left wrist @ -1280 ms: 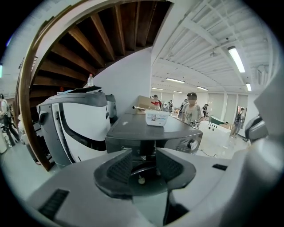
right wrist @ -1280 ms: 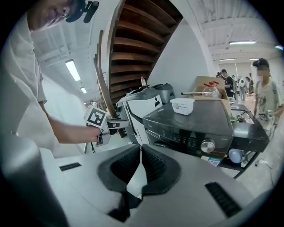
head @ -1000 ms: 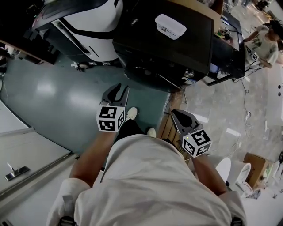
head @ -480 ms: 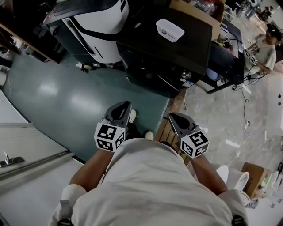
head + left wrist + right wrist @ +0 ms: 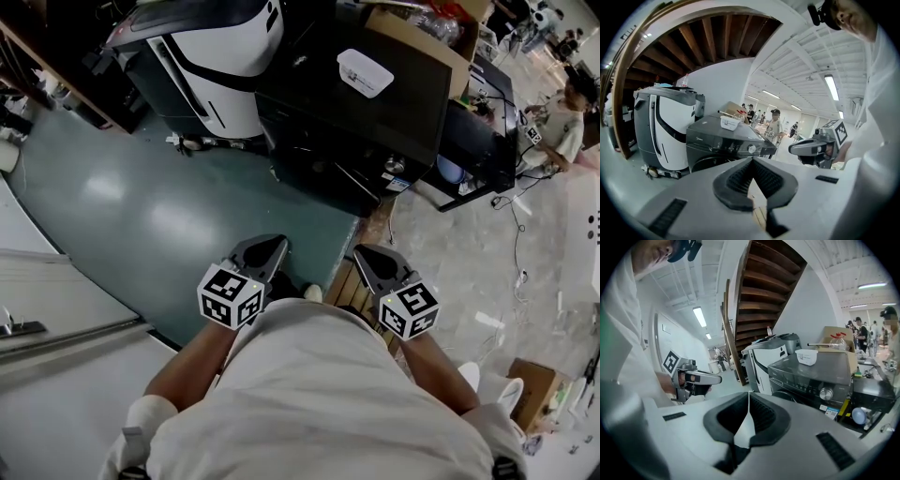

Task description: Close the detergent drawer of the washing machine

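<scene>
Our left gripper, jaws just closed on nothing, and our right gripper, shut and empty too, hang by our waist, well apart from the washing machine ahead, whose detergent drawer looks flush, though from here we could miss it sitting slightly proud.

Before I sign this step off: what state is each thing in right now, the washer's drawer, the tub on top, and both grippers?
Detergent drawer: looks flush with the front of the washing machine, shut.
White tub: upright on the machine's top.
Left gripper: just closed, fingers shut, nothing between them.
Right gripper: fingers shut, nothing between them.
</scene>
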